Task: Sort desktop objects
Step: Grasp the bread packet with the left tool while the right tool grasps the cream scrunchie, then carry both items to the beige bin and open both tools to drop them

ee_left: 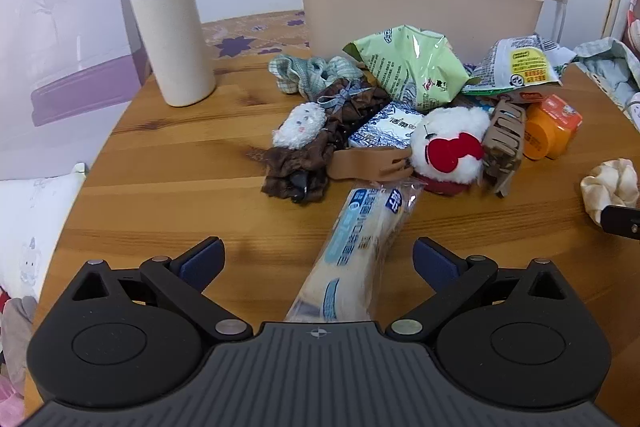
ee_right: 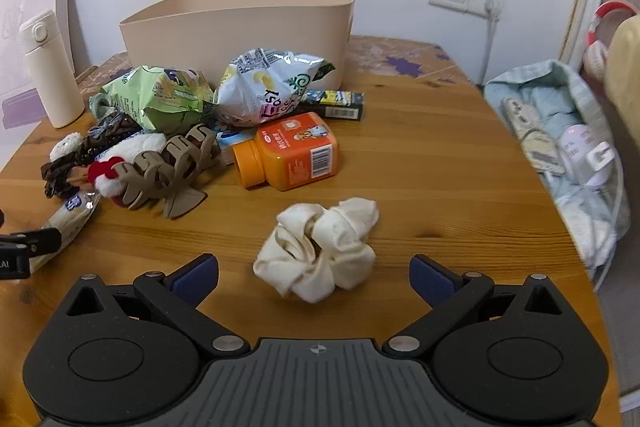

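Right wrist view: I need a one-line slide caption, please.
Open right gripper poised over a cream scrunchie on the wooden table, clutter and beige bin beyond.

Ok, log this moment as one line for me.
left gripper: jaws open, over wrapped bread stick | right gripper: jaws open, around cream scrunchie, not gripping | beige bin: nothing visible inside
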Available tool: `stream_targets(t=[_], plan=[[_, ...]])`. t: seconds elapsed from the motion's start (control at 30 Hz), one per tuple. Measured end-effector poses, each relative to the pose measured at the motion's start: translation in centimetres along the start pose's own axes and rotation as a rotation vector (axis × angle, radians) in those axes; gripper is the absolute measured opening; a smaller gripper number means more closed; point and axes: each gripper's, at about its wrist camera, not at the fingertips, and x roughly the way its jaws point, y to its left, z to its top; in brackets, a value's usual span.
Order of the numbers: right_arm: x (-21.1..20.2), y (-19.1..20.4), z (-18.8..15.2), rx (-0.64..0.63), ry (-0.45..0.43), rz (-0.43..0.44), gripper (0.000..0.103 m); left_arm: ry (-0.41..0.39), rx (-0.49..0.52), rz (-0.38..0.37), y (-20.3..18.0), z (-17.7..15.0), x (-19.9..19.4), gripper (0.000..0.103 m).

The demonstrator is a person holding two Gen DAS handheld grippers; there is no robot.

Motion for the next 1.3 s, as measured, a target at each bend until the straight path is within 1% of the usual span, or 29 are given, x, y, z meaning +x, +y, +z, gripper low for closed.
stream_targets(t=[0.07, 0.23, 0.27, 0.4, 0.47, 0.53, 0.57, 0.6, 0.63, 0.67, 0.7, 0.73, 0.77, 0.8, 0.83, 0.9, 1.0, 1.3], plan=[[1.0, -0.1, 0.2, 0.004, 0.015, 0.008, 0.103, 0.008, 0.003, -0.006, -0.2, 0.2, 0.8, 0.103], [3.2, -0.2, 0.4, -0.013, 0.056, -0.025, 0.103, 0.032, 0.023, -0.031, -0.7, 0.3, 2.4, 0.103], [3.5, -0.3, 0.4, -0.015, 0.066, -0.028, 0.103, 0.024, 0.026, -0.04, -0.7, 0.2, 2.4, 0.103], [3.8, -0.8, 0.5, -0.002, 0.054, -0.022, 0.103, 0.012, 0.037, -0.044, -0.9, 0.2, 2.5, 0.102], [3.9, -0.9, 0.5, -0.001, 0.039, -0.024, 0.103, 0.003, 0.038, -0.06, -0.9, 0.0, 2.2, 0.095], [3.6, -1.1, 0.4, 0.001, 0.019, -0.019, 0.096, -0.001, 0.028, -0.103, -0.8, 0.0, 2.0, 0.073], [3.4, -1.1, 0.4, 0.003, 0.012, -0.014, 0.087, -0.006, 0.04, -0.1, -1.1, 0.0, 1.7, 0.067], [3.2, -1.1, 0.4, 0.005, 0.004, -0.015, 0.075, -0.006, 0.046, -0.111, -1.3, 0.0, 1.6, 0.055], [3.0, -1.2, 0.5, 0.007, -0.002, -0.016, 0.068, -0.004, 0.049, -0.117, -1.4, 0.0, 1.4, 0.047], [3.0, -1.4, 0.6, 0.01, -0.002, -0.019, 0.058, -0.003, 0.054, -0.113, -1.6, 0.0, 1.2, 0.041], [2.8, -1.5, 0.6, 0.014, -0.004, -0.019, 0.048, -0.004, 0.055, -0.117, -1.8, 0.0, 1.1, 0.036], [2.7, -1.7, 0.6, 0.016, -0.005, -0.016, 0.044, -0.003, 0.054, -0.121, -1.8, -0.1, 1.1, 0.035], [2.6, -1.9, 0.5, 0.016, -0.006, -0.013, 0.037, -0.006, 0.053, -0.121, -1.8, -0.3, 1.0, 0.035], [2.4, -2.0, 0.5, 0.014, -0.007, -0.011, 0.028, -0.009, 0.049, -0.123, -1.8, -0.4, 1.0, 0.033], [2.3, -2.1, 0.3, 0.012, -0.008, -0.005, 0.024, -0.011, 0.043, -0.125, -1.7, -0.5, 0.9, 0.032], [2.1, -2.4, 0.2, 0.017, -0.008, 0.006, 0.019, -0.008, 0.023, -0.138, -1.4, -0.6, 0.6, 0.031], [1.8, -2.7, 0.0, 0.036, -0.013, 0.021, 0.016, -0.001, -0.012, -0.171, -0.6, -0.5, 0.3, 0.029], [-1.2, -2.9, 1.0, 0.021, -0.084, 0.048, 0.016, -0.049, -0.025, -0.168, 1.1, -1.0, -2.9, 0.028]])
